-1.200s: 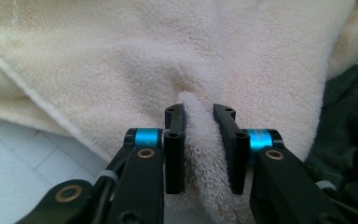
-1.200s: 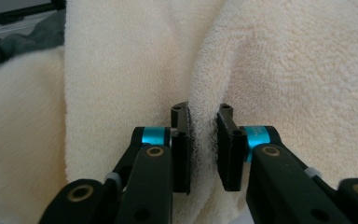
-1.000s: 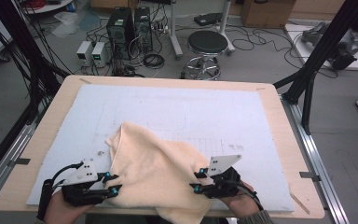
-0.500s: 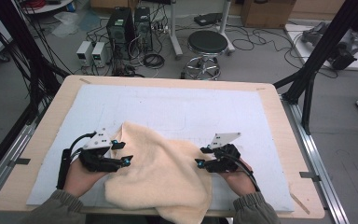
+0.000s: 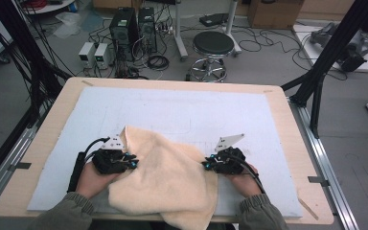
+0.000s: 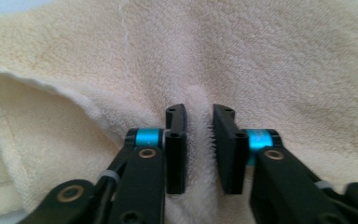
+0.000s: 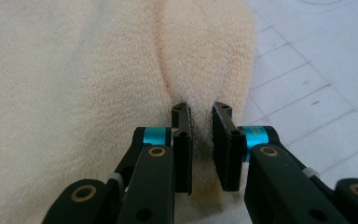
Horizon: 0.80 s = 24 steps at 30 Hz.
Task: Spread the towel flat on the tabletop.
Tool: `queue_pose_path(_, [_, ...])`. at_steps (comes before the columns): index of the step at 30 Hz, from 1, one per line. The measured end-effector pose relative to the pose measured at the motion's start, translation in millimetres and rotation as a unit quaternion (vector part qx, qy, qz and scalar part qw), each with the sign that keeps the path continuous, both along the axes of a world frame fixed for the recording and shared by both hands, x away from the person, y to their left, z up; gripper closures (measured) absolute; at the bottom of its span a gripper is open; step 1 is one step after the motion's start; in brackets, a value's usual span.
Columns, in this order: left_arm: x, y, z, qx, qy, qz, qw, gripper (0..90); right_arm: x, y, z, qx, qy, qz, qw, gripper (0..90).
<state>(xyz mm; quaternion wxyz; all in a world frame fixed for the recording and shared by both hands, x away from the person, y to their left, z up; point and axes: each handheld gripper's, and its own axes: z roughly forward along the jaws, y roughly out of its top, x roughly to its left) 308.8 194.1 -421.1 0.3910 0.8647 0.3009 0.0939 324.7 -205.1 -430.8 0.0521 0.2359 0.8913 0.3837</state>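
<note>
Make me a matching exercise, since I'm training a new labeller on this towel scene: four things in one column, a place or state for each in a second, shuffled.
Things:
1. towel
2. left gripper
3. right gripper
4. stool

Places or states:
A. on the floor beyond the table
B. pinching the cloth's left side
C. cream, rumpled, hanging over the near edge
D. pinching the cloth's right side, beside the gridded mat

Pairs: 1-C, 2-B, 3-D, 4-A

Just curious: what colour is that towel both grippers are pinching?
The towel is pale cream-yellow, plain terry; clearest in the left gripper view.
</note>
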Motion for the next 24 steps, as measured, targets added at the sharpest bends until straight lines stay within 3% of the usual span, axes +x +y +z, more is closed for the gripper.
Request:
queue_pose_path(3, [1.5, 1.1, 8.5, -0.013, -0.007, 0.013, 0.9998, 81.8, 1.1, -6.1, 12.3, 0.006, -0.015, -0.012, 0.9998, 80.2])
queue_pose_path(6, [5.0, 0.3, 20.5, -0.018, -0.019, 0.022, 0.9994, 82.6, 2.6, -15.0, 38.4, 0.016, -0.045, -0.026, 0.9985, 80.3])
queue_pose_path(10, [7.5, 0.0, 42.0, -0.048, -0.036, 0.032, 0.9977, 82.7, -0.8, -21.4, 68.9, 0.019, -0.083, -0.032, 0.9958, 80.4])
queue_pose_path(15, [-6.5, 6.4, 69.6, -0.069, -0.067, 0.022, 0.9951, 82.7, -11.9, -31.1, 91.1, 0.027, -0.107, -0.036, 0.9933, 79.9])
queue_pose_path(19, [-33.9, 16.0, 69.4, -0.067, -0.075, 0.007, 0.9949, 82.9, -28.7, -33.6, 84.9, 0.020, -0.087, -0.014, 0.9959, 79.2])
queue_pose_path(22, [-57.8, 21.5, 54.3, -0.054, -0.060, -0.004, 0.9967, 82.9, -44.1, -26.2, 66.6, 0.014, -0.071, 0.007, 0.9974, 79.1])
queue_pose_path(23, [-65.4, 23.3, 48.9, -0.050, -0.054, -0.008, 0.9973, 82.9, -54.5, -18.8, 53.0, 0.012, -0.058, 0.025, 0.9980, 79.0])
queue_pose_path(24, [-72.7, 25.4, 43.7, -0.049, -0.047, -0.009, 0.9976, 82.9, -54.5, -18.8, 53.0, 0.012, -0.058, 0.025, 0.9980, 79.0])
